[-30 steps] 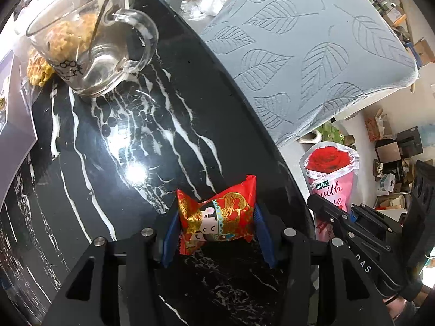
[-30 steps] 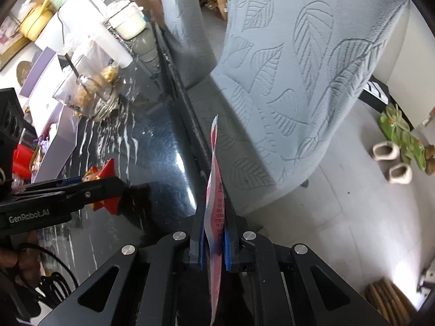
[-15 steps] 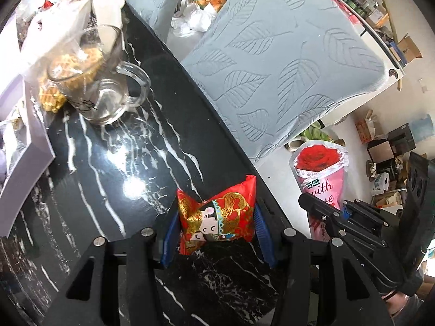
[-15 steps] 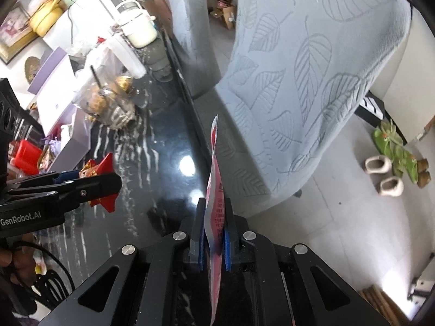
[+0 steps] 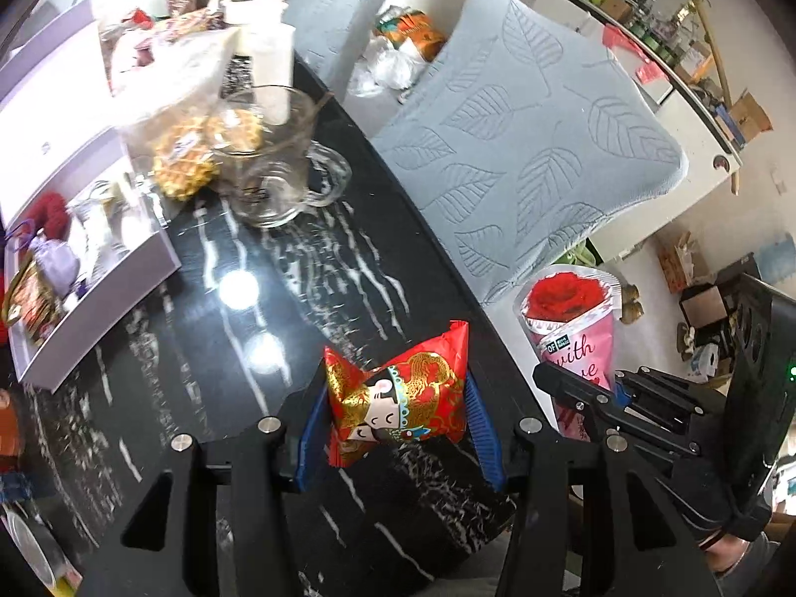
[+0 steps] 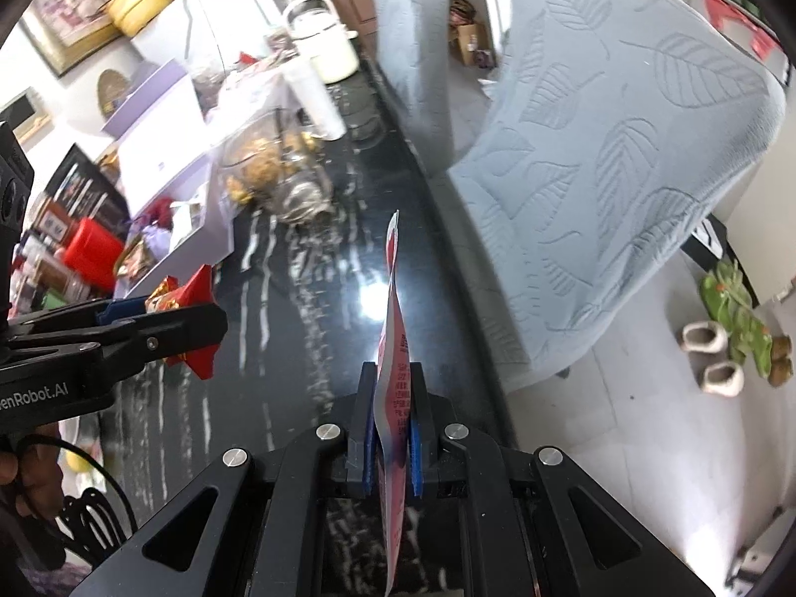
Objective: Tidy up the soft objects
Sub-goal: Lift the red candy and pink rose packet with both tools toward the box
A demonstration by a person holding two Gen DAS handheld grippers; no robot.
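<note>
My left gripper (image 5: 398,408) is shut on a puffy red and gold snack packet (image 5: 398,398) with a cartoon face, held above the black marble table (image 5: 209,348). From the right wrist view the same packet (image 6: 191,298) sticks out of the left gripper (image 6: 164,318) at the left. My right gripper (image 6: 392,413) is shut on a flat pink rose-printed packet (image 6: 393,328), seen edge-on. In the left wrist view that pink packet (image 5: 567,328) shows its red rose, with the right gripper (image 5: 587,398) clamped on its lower part.
A glass mug (image 5: 278,174) and a bag of waffles (image 5: 199,159) stand at the table's far side beside a white box (image 5: 94,298) of small items. Chairs with grey leaf-pattern covers (image 5: 537,149) line the table's right edge. Slippers (image 6: 716,348) lie on the floor.
Both grippers have risen from the table with their packets still held; the mug and the box look smaller and more of the tabletop and room shows.
</note>
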